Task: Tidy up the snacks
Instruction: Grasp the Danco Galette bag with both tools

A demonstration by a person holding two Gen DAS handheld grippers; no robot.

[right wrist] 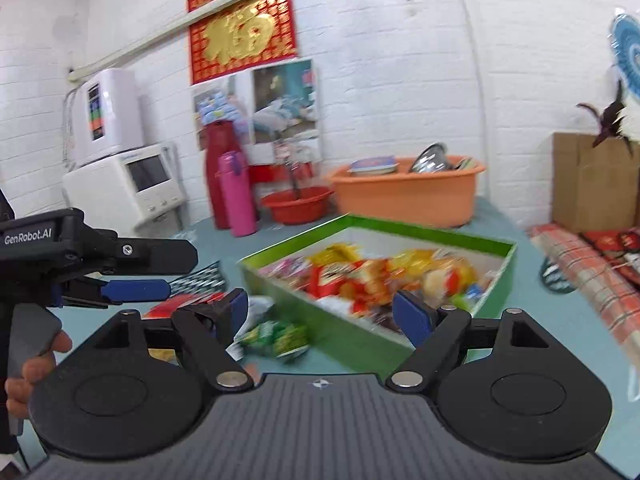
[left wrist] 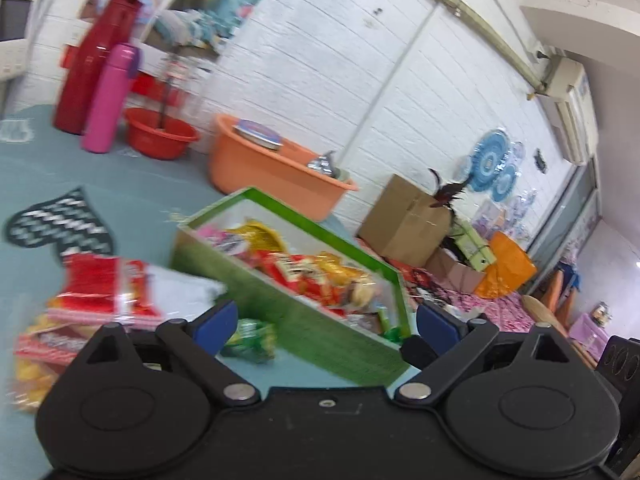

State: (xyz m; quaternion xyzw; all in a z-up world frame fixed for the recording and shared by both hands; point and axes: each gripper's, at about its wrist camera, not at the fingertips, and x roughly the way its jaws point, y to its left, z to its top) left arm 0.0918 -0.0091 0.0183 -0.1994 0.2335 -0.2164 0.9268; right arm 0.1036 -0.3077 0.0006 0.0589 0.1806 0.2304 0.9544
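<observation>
Left gripper (left wrist: 324, 326) is spread wide with nothing between its blue pads. To its left lies a blurred pile of red and yellow snack packets (left wrist: 96, 300); a green snack packet (left wrist: 252, 338) sits on the teal tablecloth (left wrist: 120, 184) just ahead. Right gripper (right wrist: 322, 314), jaws wide too and holding nothing, faces that packet, with the green box (right wrist: 360, 340) of snacks ahead-right.

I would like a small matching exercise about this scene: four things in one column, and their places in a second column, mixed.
Things:
1. green snack packet
2. pink bottle
3. metal bowl
4. red and yellow snack packets

Places:
A. in the orange tub
B. inside the green box
C. on the table, outside the box
D. beside the tall red bottle

Pairs: 1-C, 2-D, 3-A, 4-B
</observation>
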